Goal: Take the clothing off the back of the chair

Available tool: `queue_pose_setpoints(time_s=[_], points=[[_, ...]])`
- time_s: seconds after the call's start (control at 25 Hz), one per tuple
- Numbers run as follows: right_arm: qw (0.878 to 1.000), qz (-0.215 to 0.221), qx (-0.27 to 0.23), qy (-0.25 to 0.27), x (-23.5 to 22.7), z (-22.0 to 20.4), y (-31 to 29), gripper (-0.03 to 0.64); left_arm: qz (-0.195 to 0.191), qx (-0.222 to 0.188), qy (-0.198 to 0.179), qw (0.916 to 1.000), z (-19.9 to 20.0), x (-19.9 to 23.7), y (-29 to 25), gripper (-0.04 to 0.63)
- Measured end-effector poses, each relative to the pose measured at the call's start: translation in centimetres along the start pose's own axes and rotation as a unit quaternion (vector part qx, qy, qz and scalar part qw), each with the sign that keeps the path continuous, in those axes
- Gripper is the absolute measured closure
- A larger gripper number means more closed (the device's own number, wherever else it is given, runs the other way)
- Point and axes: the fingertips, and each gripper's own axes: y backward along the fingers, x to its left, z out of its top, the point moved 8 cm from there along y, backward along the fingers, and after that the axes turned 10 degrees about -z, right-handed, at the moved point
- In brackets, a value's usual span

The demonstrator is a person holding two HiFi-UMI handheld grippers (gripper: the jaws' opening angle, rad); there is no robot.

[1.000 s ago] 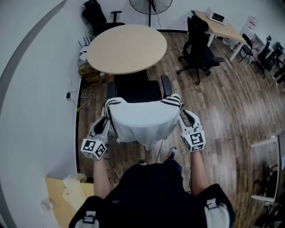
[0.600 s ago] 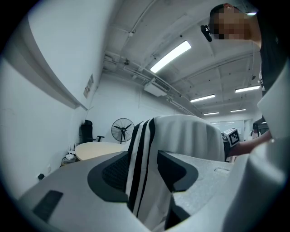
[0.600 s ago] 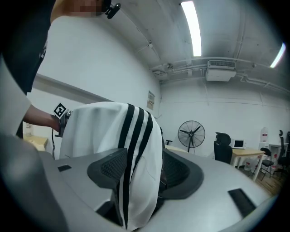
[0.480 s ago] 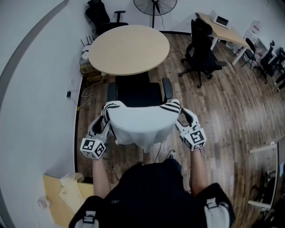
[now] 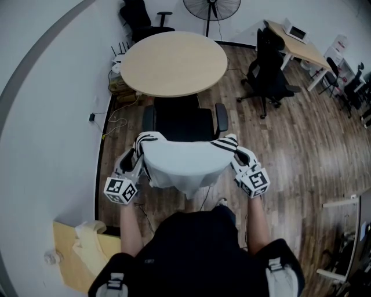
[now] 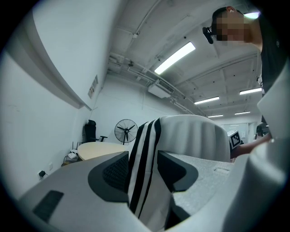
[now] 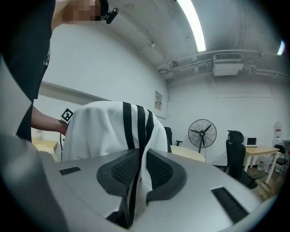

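A white garment with black stripes [image 5: 182, 162] is draped over the back of a black office chair [image 5: 184, 119] just in front of me. My left gripper [image 5: 132, 159] is at the garment's left shoulder. In the left gripper view its jaws [image 6: 142, 165] stand wide apart, with the striped sleeve [image 6: 145, 154] hanging between them. My right gripper [image 5: 239, 155] is at the right shoulder. Its jaws are closing, and in the right gripper view they [image 7: 140, 165] pinch a fold of the striped cloth [image 7: 136, 131].
The chair is tucked against a round wooden table [image 5: 173, 62]. A standing fan [image 5: 211, 8] is behind the table, another black chair [image 5: 269, 72] and a desk [image 5: 295, 43] are at the right. A wall and cables [image 5: 116, 122] run along the left, a cardboard box [image 5: 75, 255] at the lower left.
My right gripper has shifted slightly inward onto the garment's right shoulder. The left gripper has stayed at the left shoulder.
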Motion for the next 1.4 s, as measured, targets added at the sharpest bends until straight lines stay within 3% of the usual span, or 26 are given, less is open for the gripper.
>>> queue_pose_setpoints(time_s=[0.32,0.48,0.52,0.84,1.0,1.4], points=[[1.0,-0.015,0.007,-0.006,0.1,-0.4,0.4,0.588,-0.02,0.004,0.0,0.9998,0.3,0.3,-0.6,0.422],[0.999,-0.034,0.01,0.005,0.3,-0.3,0.8,0.591,-0.038,-0.001,-0.001,0.9993,0.3,0.0,-0.6,0.565],[0.999,-0.042,0.016,0.006,0.3,-0.5,1.0,0.591,-0.042,-0.001,-0.001,0.9991,0.4,-0.1,-0.6,0.575],[0.997,-0.075,0.023,0.002,1.1,-0.6,2.5,0.591,-0.063,-0.013,0.007,0.9979,0.8,-0.3,0.2,0.581],[0.996,-0.084,-0.012,0.011,1.8,0.6,2.9,0.591,-0.082,-0.025,0.011,0.9963,1.0,-0.6,0.8,0.583],[0.992,-0.126,-0.01,0.008,3.1,0.9,5.2,0.595,-0.124,-0.046,0.009,0.9912,1.6,-1.5,2.2,0.583]])
